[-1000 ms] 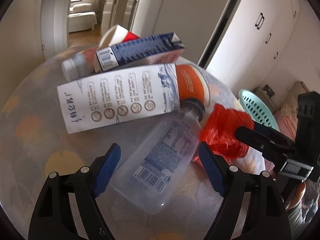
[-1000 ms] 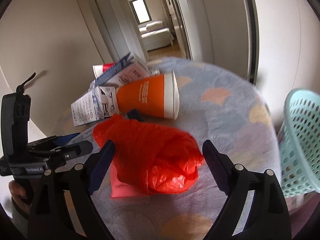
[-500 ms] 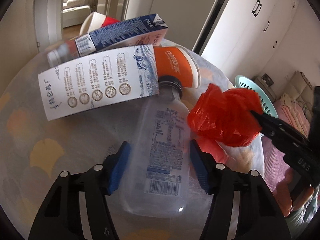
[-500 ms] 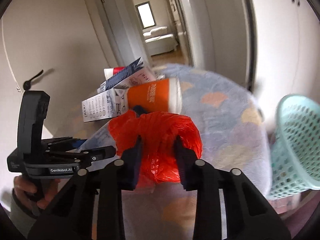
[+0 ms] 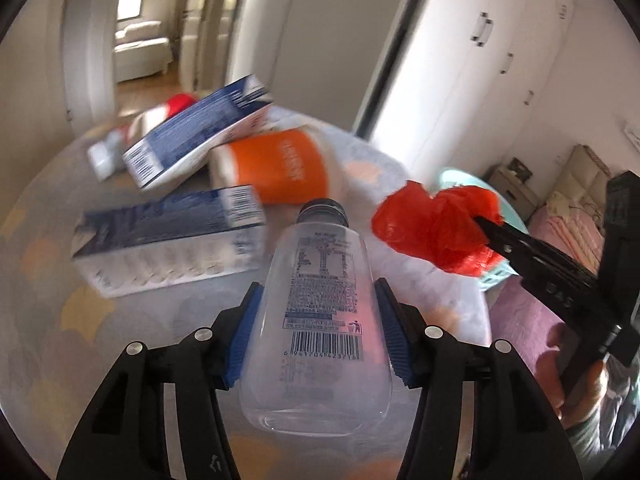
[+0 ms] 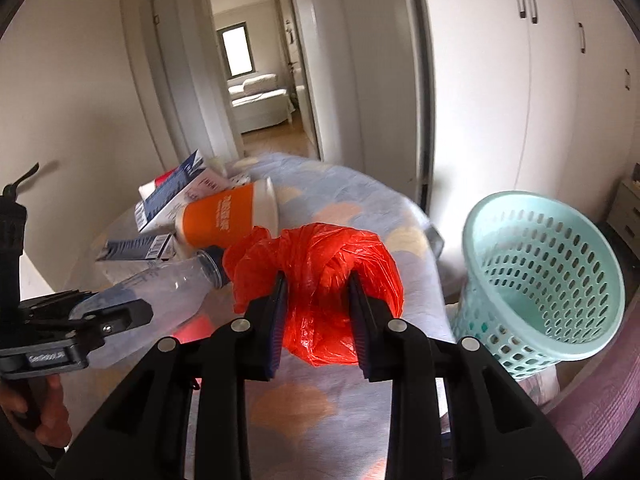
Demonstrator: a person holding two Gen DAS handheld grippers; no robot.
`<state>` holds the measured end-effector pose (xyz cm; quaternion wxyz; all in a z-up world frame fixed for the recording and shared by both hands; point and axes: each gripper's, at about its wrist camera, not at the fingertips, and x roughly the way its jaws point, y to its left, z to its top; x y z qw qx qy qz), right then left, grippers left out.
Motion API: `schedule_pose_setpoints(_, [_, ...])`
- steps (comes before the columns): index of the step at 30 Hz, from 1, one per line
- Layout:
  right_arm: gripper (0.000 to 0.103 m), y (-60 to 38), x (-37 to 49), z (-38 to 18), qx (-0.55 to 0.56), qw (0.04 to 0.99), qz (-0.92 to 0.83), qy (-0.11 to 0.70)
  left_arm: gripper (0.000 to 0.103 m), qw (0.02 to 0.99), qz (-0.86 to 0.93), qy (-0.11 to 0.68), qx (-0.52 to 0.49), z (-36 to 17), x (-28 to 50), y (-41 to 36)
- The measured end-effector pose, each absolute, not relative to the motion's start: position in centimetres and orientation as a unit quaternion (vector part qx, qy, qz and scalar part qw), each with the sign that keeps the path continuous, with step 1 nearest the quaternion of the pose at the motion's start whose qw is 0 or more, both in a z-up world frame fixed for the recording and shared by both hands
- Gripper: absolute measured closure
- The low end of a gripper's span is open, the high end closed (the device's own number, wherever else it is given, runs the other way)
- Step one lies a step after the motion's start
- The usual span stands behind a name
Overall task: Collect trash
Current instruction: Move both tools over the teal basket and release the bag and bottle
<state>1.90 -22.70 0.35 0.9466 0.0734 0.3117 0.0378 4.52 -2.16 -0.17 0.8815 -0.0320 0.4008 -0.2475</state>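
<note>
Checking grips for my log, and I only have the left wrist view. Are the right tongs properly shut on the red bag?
Observer: Yes. The right wrist view shows both pads of the right tongs pressed into the bag; the tongs have just been closing on it.
Operator: The bag hides most of the basket here. Where does it stand?
Observer: The basket stands beside the table, to the right of the bag, with its mouth open.
Operator: Anything in it yet?
Observer: No trash shows in the part of its inside that the view reaches.
</note>
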Motion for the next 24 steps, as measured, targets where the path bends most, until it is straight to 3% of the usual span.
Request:
schedule_pose_setpoints(16, [0.077, -31.3, -1.1, 3.8, 0.116, 0.965, -0.041, 0.231, 0.049, 0.874, -0.33, 0.357, 0.013, 3.6, 6.2, -12.6])
schedule_pose_setpoints(24, [0.077, -38.9, -2.2, 4.2, 0.169, 0.955, -0.14, 0.198, 0.049, 0.844, -0.38, 0.378, 0.003, 3.3, 9.5, -20.6])
